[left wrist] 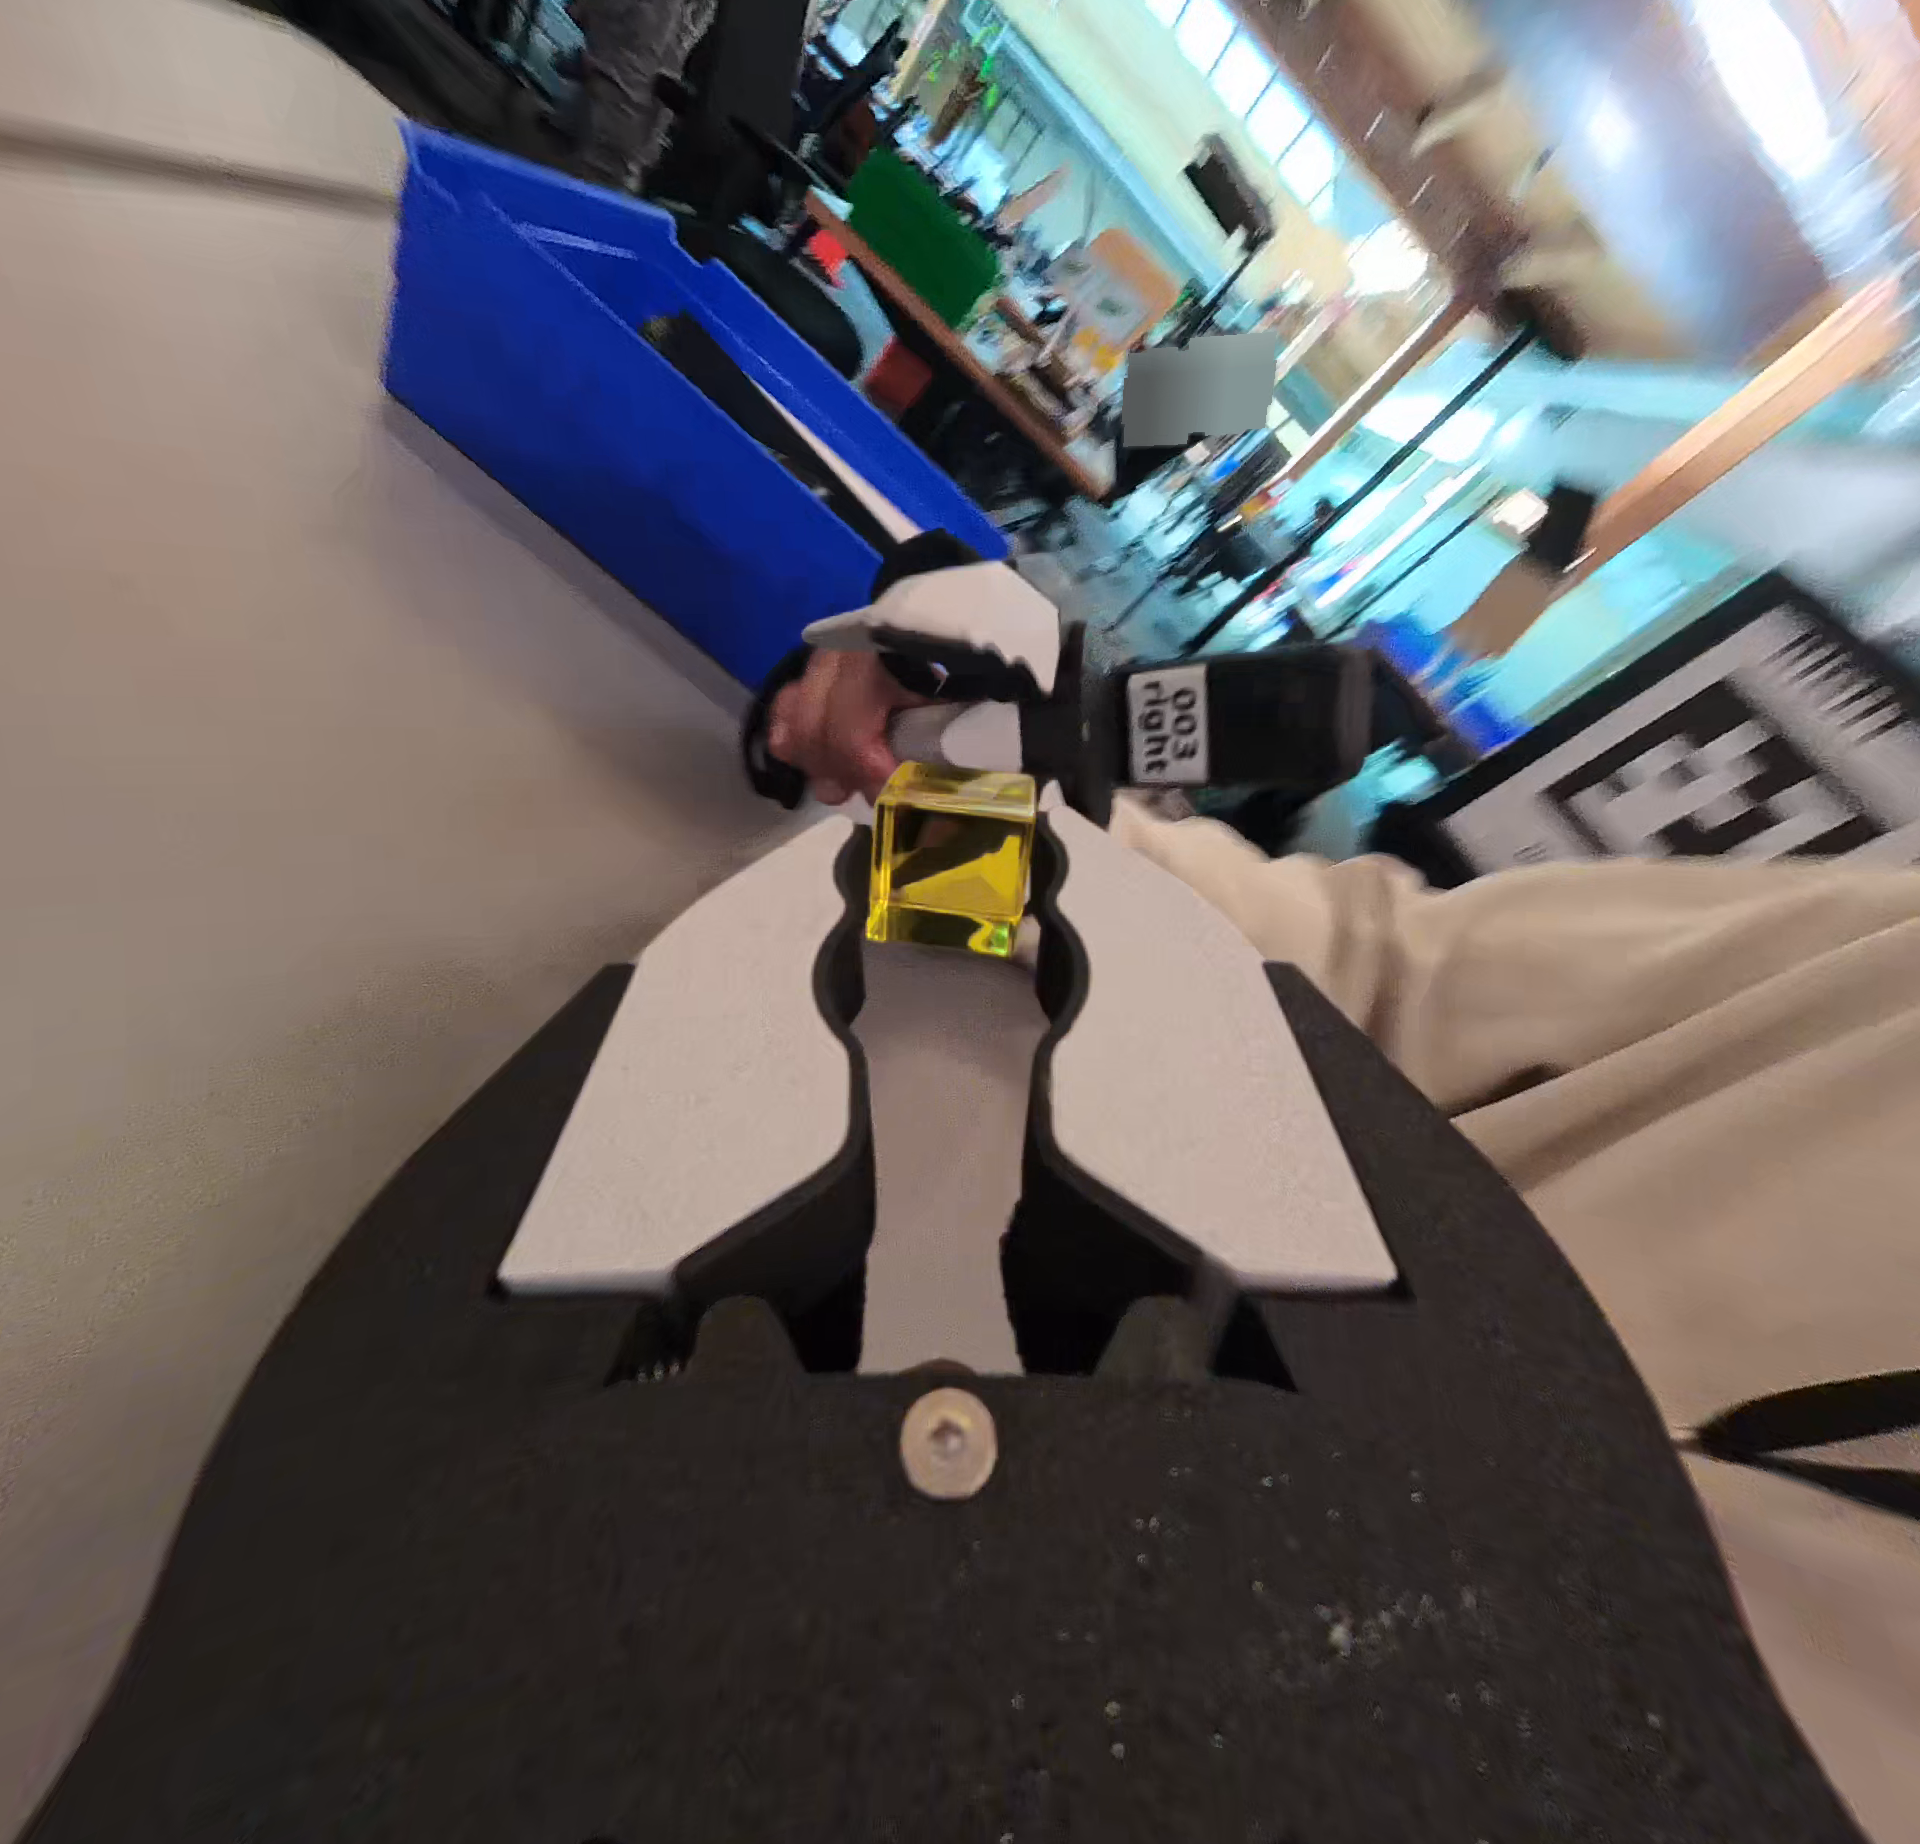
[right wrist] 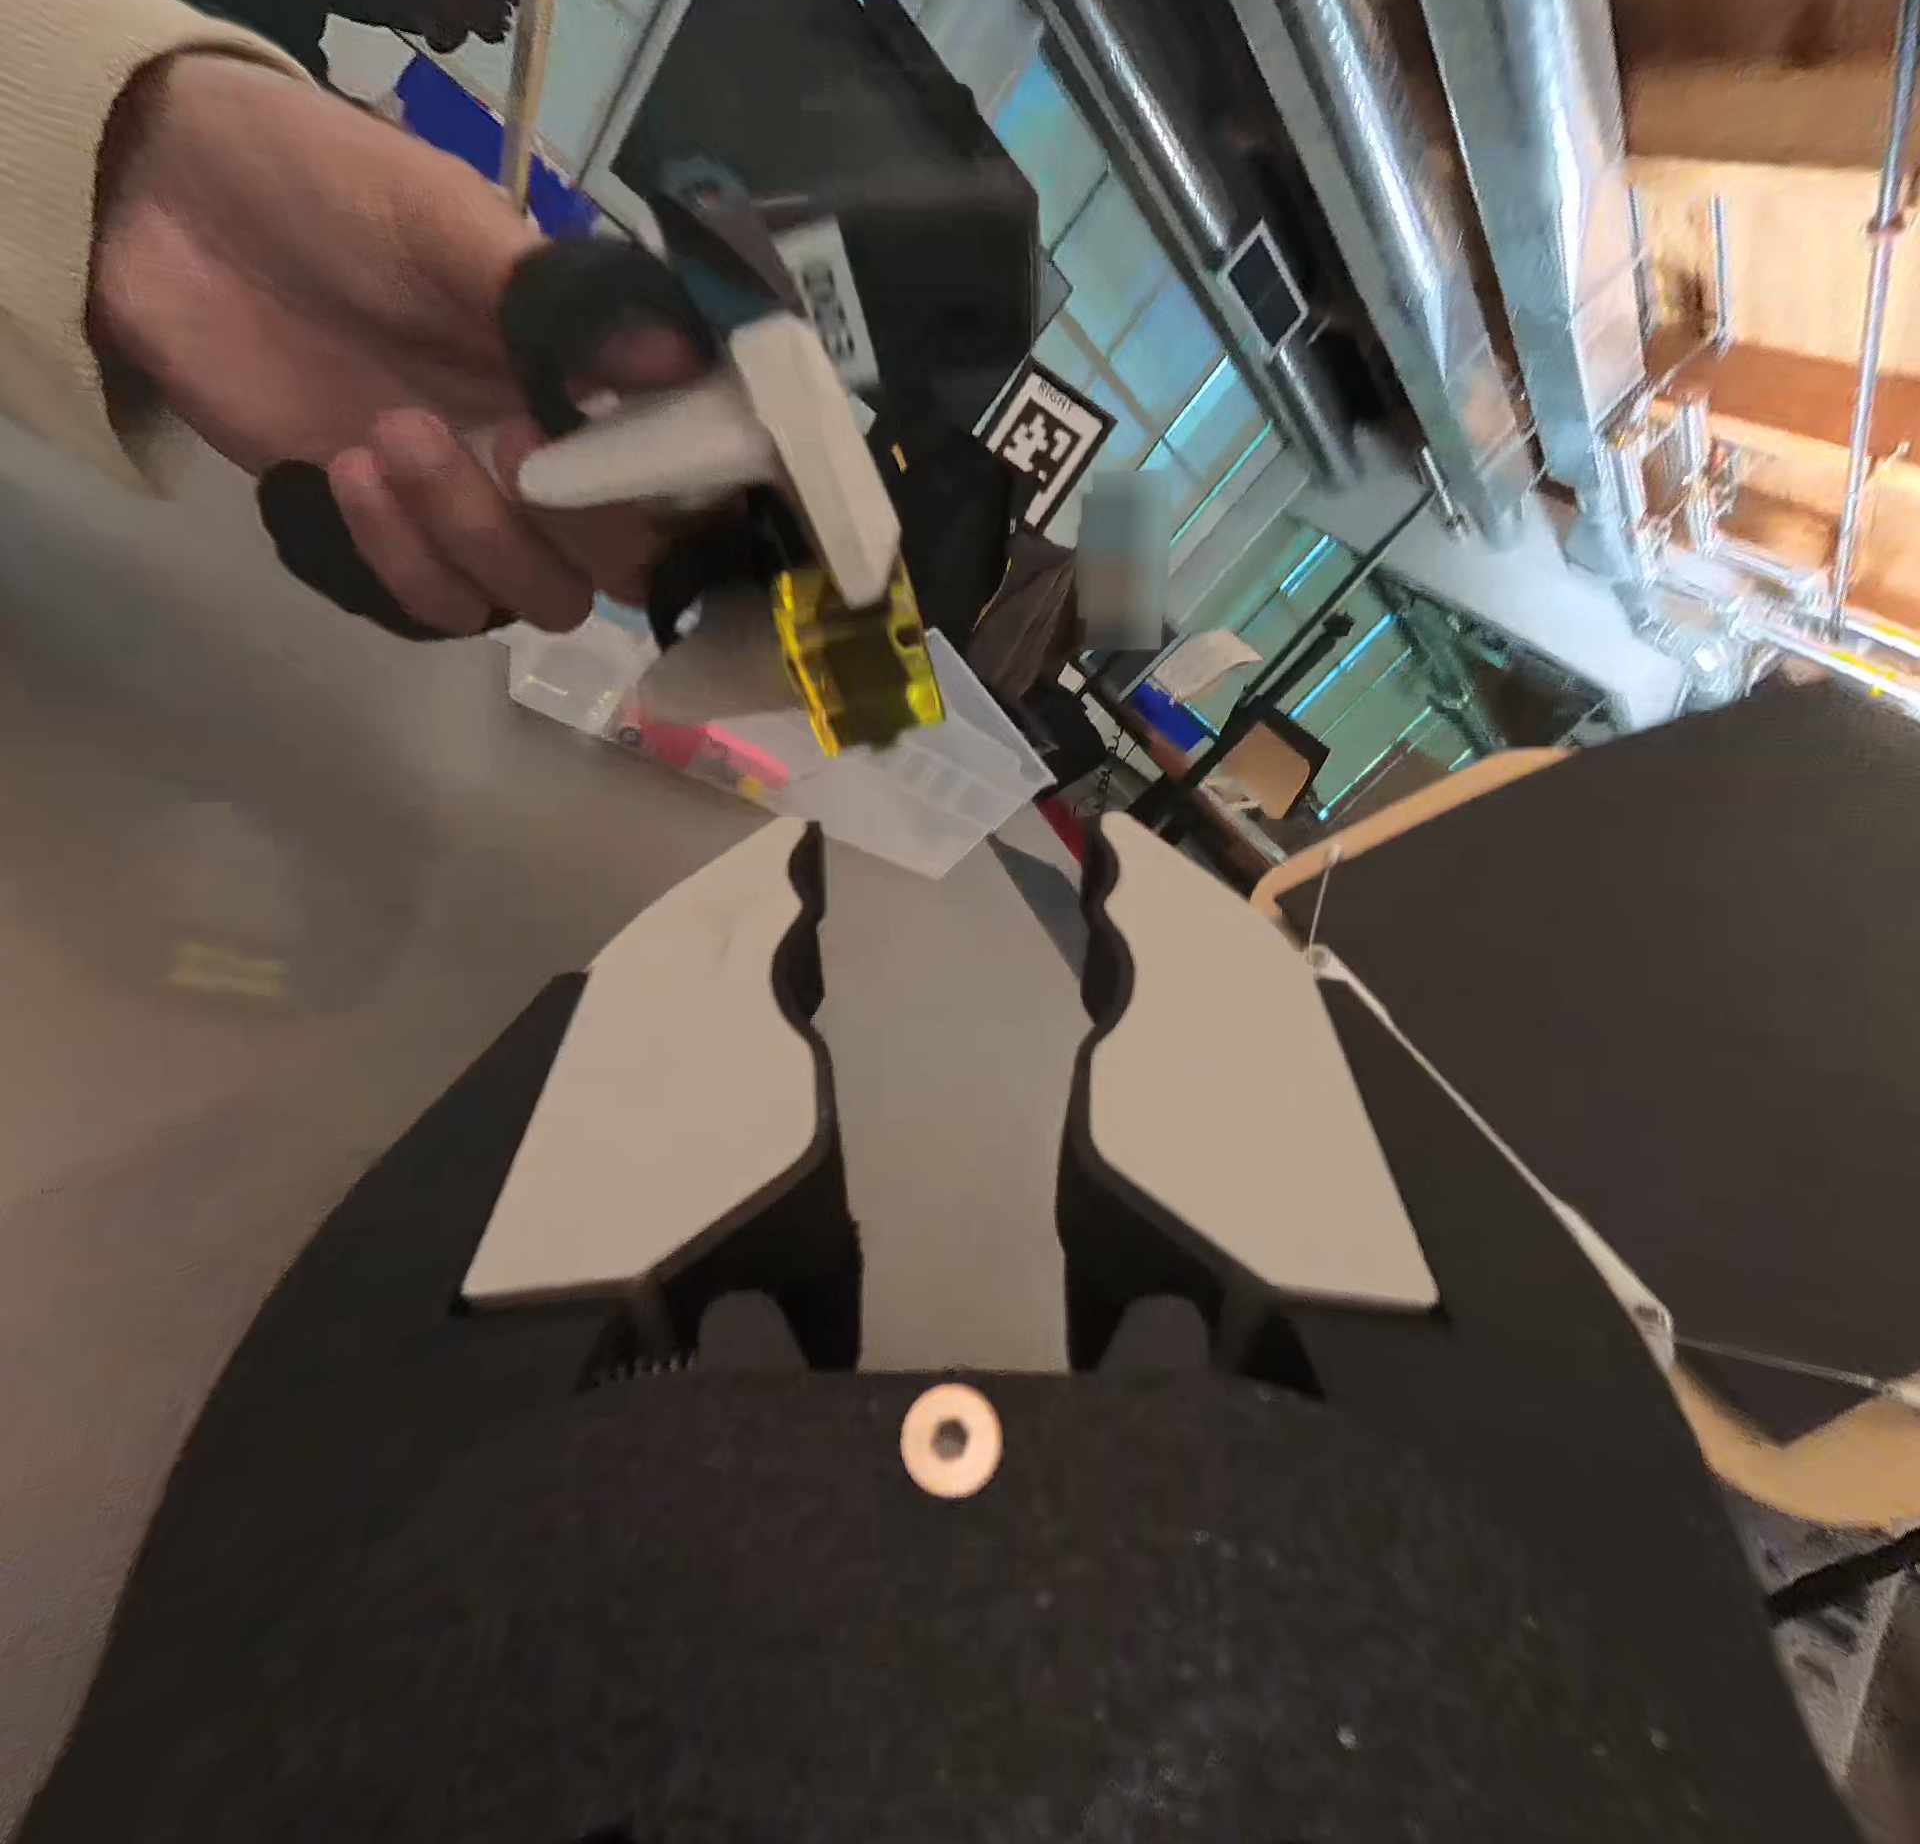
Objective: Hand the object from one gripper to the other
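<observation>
Table (left wrist: 208, 755): we see a pale grey surface tilted across the left wrist view, well below both tools.
Blue bin (left wrist: 582, 412): it sits on the table beyond the left tool, with a long dark item inside that we cannot identify.
Clear plastic box (right wrist: 914, 786): in the right wrist view it lies on the table behind the cube, lid shut, with pink and red pieces showing through it.
Left hand-held gripper (left wrist: 951, 885): its two white fingers are clamped on the cube's sides near their tips. In the right wrist view we see it (right wrist: 862, 641) from outside, held aloft by a person's hand (right wrist: 343, 371) in a beige sleeve.
Right hand-held gripper (right wrist: 951, 859): its fingers stand apart with nothing between them, just short of the cube. In the left wrist view, its black body (left wrist: 1195, 724) lies just beyond the cube.
Yellow transparent cube (left wrist: 951, 859): held in the air in the left tool's grip, between the two tools.
</observation>
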`<state>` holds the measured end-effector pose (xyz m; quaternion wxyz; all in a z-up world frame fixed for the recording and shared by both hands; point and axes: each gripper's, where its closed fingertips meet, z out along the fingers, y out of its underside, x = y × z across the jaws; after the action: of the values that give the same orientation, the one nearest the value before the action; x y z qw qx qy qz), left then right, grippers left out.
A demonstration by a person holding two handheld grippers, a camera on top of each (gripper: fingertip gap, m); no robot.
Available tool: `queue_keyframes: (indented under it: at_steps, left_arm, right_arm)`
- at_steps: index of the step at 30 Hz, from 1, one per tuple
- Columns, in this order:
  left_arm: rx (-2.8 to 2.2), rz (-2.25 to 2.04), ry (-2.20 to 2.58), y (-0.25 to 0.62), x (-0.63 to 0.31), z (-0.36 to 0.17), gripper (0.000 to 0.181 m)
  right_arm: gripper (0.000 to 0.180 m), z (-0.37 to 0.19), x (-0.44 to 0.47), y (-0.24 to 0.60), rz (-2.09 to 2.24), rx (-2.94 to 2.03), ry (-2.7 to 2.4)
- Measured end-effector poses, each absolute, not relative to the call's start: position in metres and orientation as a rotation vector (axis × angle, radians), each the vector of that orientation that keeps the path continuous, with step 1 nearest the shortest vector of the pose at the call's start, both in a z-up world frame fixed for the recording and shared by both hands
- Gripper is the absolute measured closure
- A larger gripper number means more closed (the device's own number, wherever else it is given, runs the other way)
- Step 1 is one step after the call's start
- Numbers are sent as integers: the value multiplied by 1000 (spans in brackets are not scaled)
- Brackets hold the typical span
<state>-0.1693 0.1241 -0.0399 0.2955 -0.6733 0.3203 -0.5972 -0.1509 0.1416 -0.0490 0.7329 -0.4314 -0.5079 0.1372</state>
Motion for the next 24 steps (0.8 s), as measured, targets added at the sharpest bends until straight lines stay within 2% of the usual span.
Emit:
queue_keyframes:
  at_steps: [2,8,10,13,16,23,24]
  left_arm:
    - [-1792,-1787,775,118,-165,-37,153]
    - [-1810,-1893,719,119,-166,-41,153]
    - [-1791,-1972,704,116,-166,-40,153]
    - [-1819,-2038,695,112,-164,-47,153]
    - [-1813,-2112,653,112,-164,-48,153]
    - [-1870,-1935,722,118,-165,-58,151]
    - [-1886,-1832,732,123,-169,-61,145]
  right_arm:
    - [136,-46,-159,136,332,-941,-1145]
    - [134,-47,-172,118,429,-918,-1200]
    - [138,-50,-174,118,433,-932,-1214]
    - [153,-50,-175,117,429,-936,-1213]
    - [154,-51,-174,117,427,-957,-1216]
    - [154,-58,-170,125,374,-1093,-1212]
    - [155,-57,-166,130,348,-1141,-1185]
